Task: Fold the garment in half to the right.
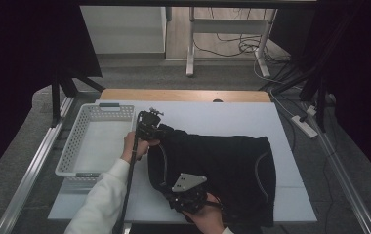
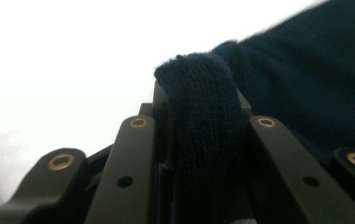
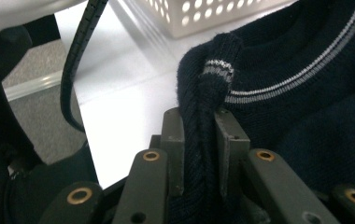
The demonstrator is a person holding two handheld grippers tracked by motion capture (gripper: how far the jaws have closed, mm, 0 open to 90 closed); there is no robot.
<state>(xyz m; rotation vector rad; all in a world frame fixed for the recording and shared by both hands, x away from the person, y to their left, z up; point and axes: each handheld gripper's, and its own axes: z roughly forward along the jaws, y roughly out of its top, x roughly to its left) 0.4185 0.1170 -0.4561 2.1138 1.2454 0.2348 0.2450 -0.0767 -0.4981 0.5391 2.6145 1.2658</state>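
White basket [image 1: 95, 141] just left of sweater [image 1: 222, 170]; bare table [image 1: 213, 117] beyond.

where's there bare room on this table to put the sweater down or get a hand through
Free: the white basket, with nothing visible inside; the board strip behind the dark sweater, up to the wooden edge; a narrow strip along the sweater's right. Crowded: the front left, where the left gripper and right gripper each pinch a fold of sweater.

surface: white table [image 1: 232, 117] | on it: dark sweater [image 1: 232, 165], white perforated basket [image 1: 76, 146] at left
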